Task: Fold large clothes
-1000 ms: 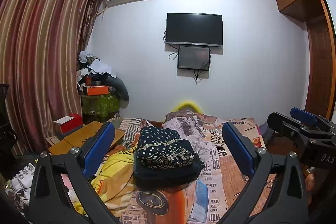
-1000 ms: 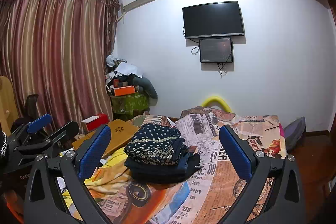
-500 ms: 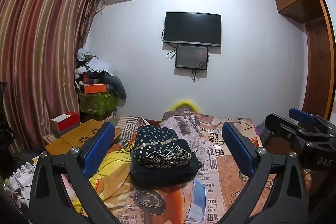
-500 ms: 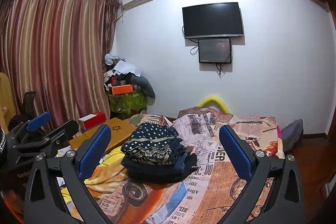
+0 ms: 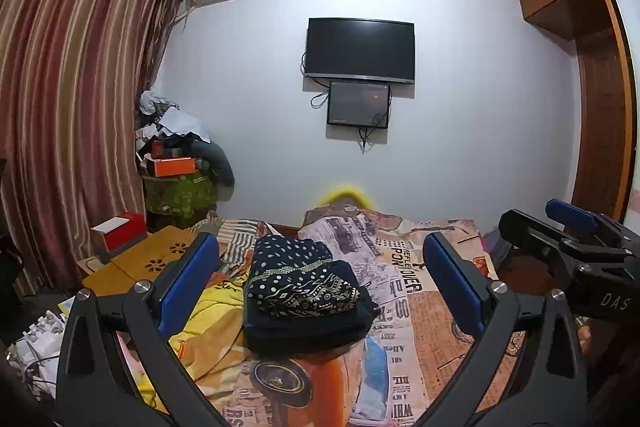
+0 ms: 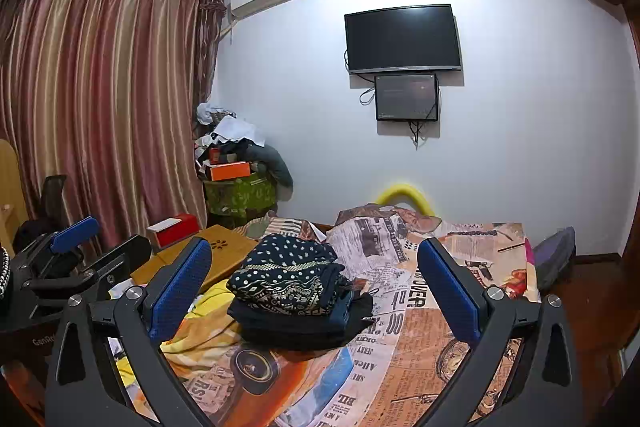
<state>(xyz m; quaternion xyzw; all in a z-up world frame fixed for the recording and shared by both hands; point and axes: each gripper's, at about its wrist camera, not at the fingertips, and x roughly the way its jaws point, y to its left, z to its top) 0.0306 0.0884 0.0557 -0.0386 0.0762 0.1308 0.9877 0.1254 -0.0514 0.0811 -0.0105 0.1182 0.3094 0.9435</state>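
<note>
A stack of folded dark clothes [image 5: 304, 303] lies on the bed, topped by a navy garment with white dots and a patterned band; it also shows in the right wrist view [image 6: 296, 295]. My left gripper [image 5: 320, 279] is open and empty, held above and short of the stack. My right gripper [image 6: 316, 279] is open and empty too, likewise raised in front of the stack. The right gripper also shows at the right edge of the left wrist view [image 5: 568, 239]. The left gripper shows at the left edge of the right wrist view [image 6: 76, 255].
The bed has a newspaper-print cover [image 5: 408, 291] and a yellow blanket [image 5: 212, 331] at its left. A wooden lap desk [image 6: 216, 259] with a red box [image 6: 174, 229] lies left of the stack. Curtains, a cluttered corner pile [image 5: 180, 171] and a wardrobe [image 5: 600, 87] surround the bed.
Both grippers have tilted up slightly, so the stack sits a little lower in both views. Both stay open and the clothes have not moved.
</note>
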